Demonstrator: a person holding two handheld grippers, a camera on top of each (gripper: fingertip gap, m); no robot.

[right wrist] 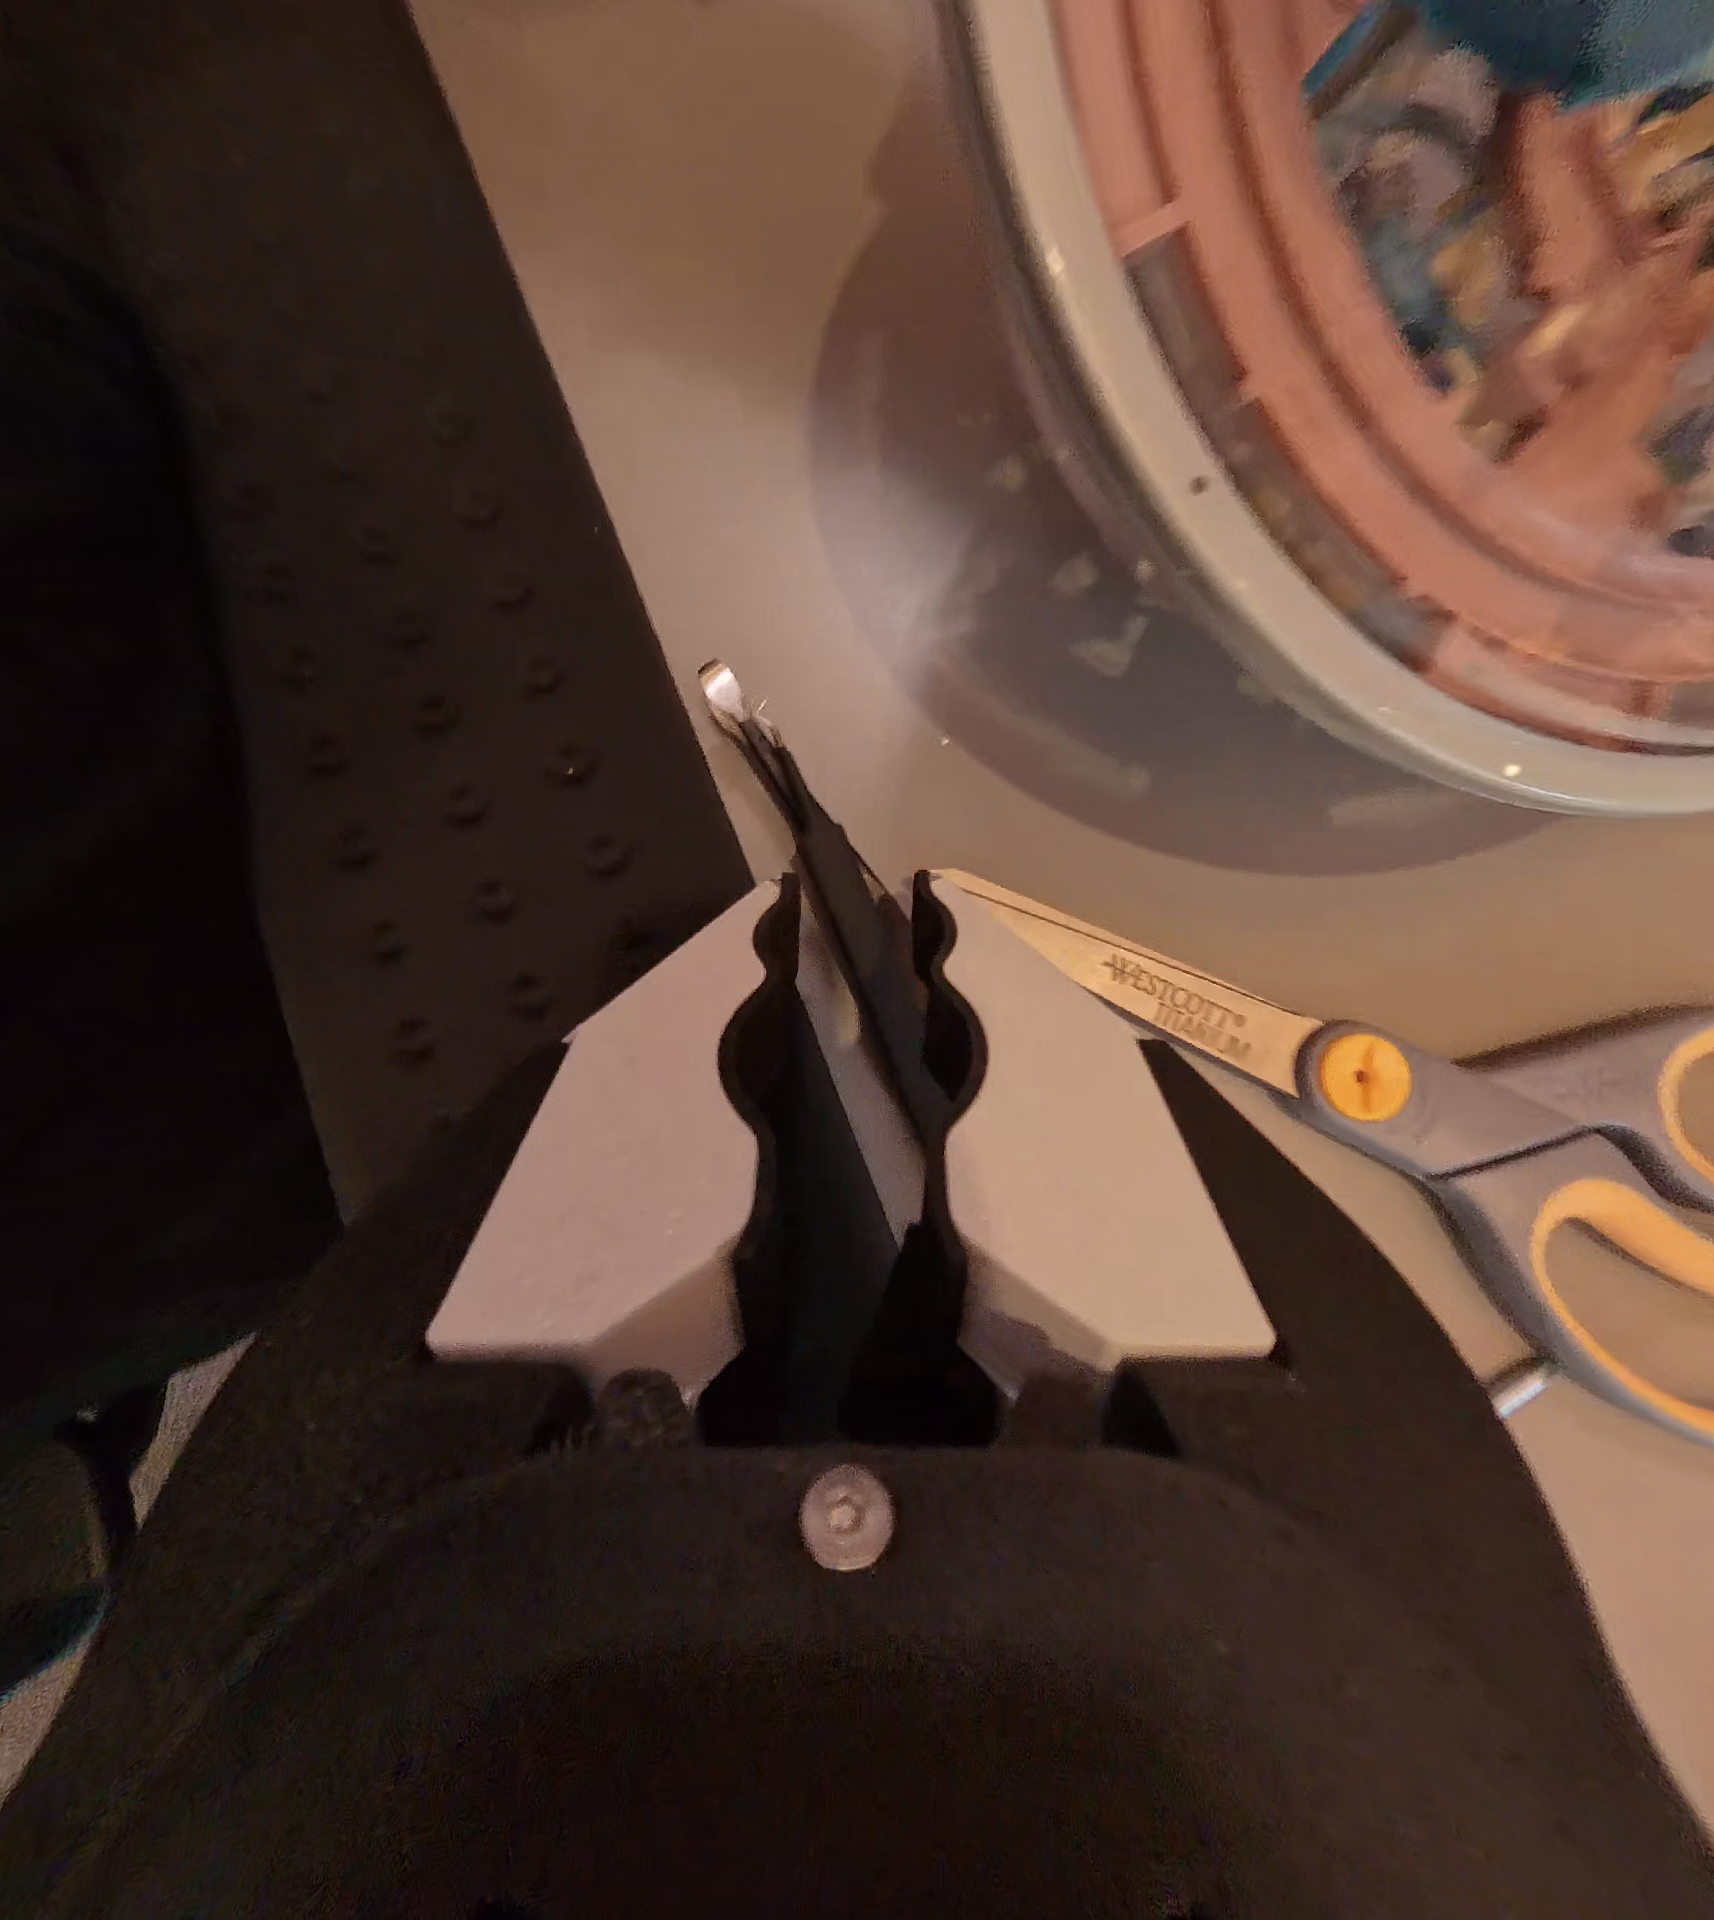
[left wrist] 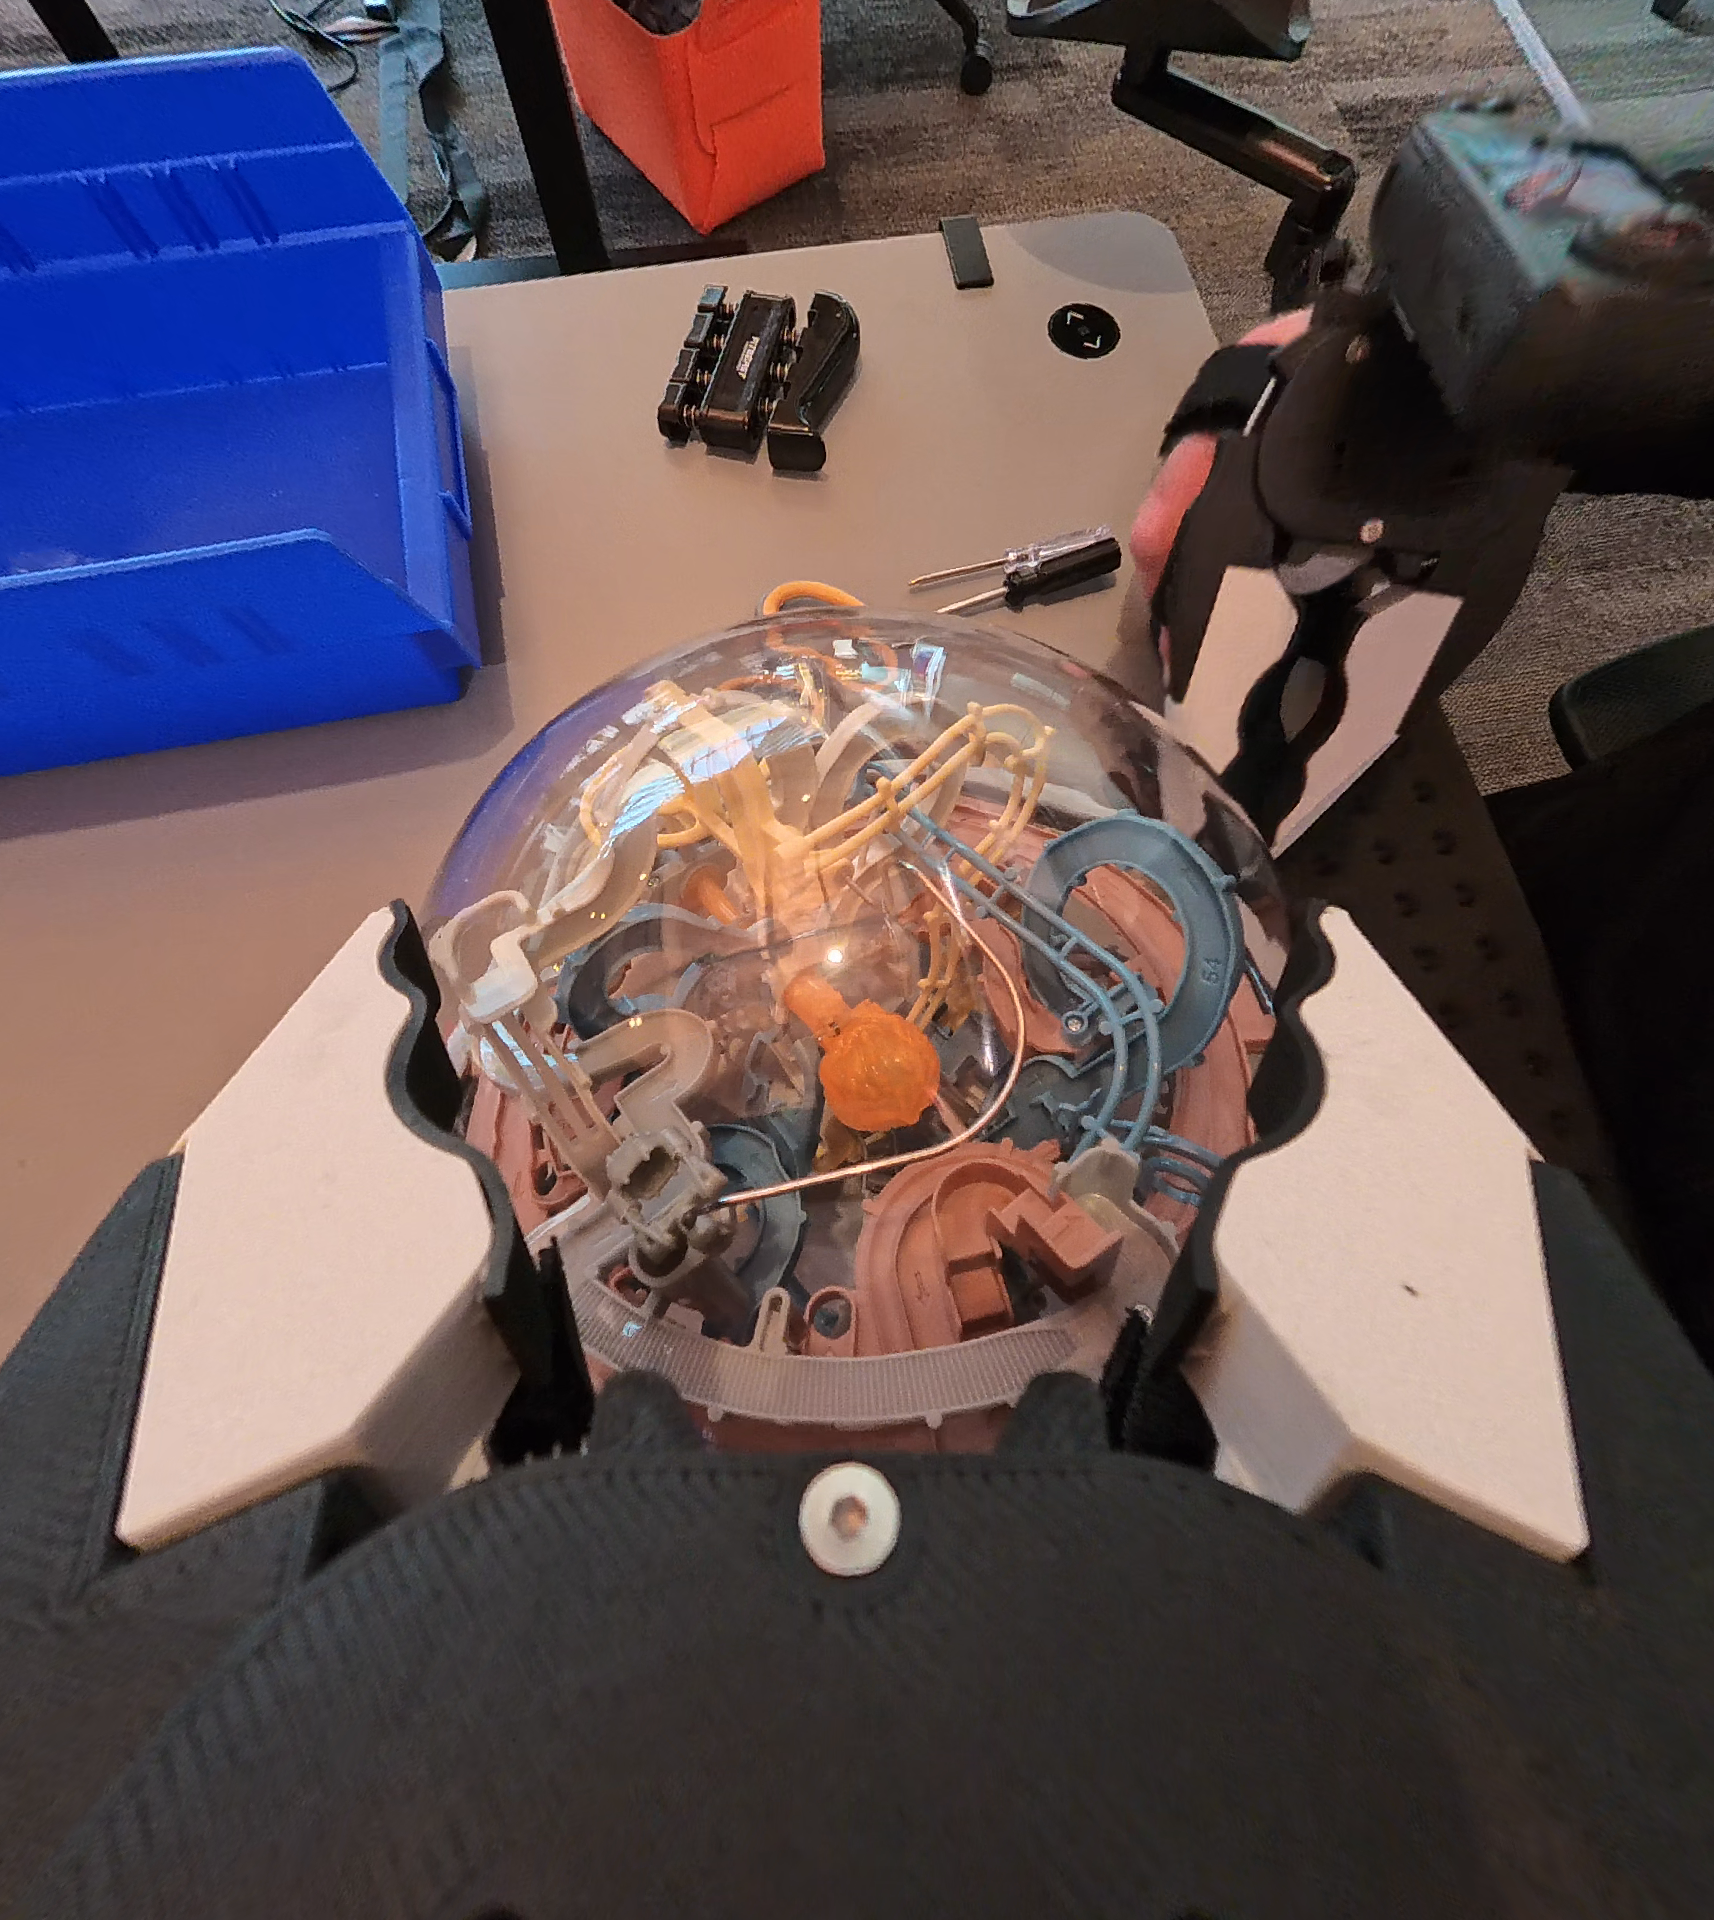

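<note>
My left gripper (left wrist: 858, 997) is shut on a clear plastic maze ball (left wrist: 832, 987) with orange, blue, grey and pink tracks inside, one finger on each side, held over the grey table (left wrist: 209, 883). The ball's grey rim and pink underside (right wrist: 1352, 416) show blurred in the right wrist view. My right gripper (right wrist: 853, 894) is at the table's right edge, its jaws narrowed on a thin black tool with a silver tip (right wrist: 811, 821) that sticks out past the fingertips. The right gripper (left wrist: 1237, 727) also shows in the left wrist view, right of the ball.
A blue bin (left wrist: 157, 416) stands at the left. A black hand-grip device (left wrist: 759, 374) and small screwdrivers (left wrist: 1029, 571) lie beyond the ball. Grey-and-orange scissors (right wrist: 1455, 1122) lie right of the right gripper. A black dotted chair surface (right wrist: 365, 623) lies beyond the table edge. My right gripper is the nearer one to the black hand-grip device (left wrist: 759, 374): about 30 cm, against 35 cm.
</note>
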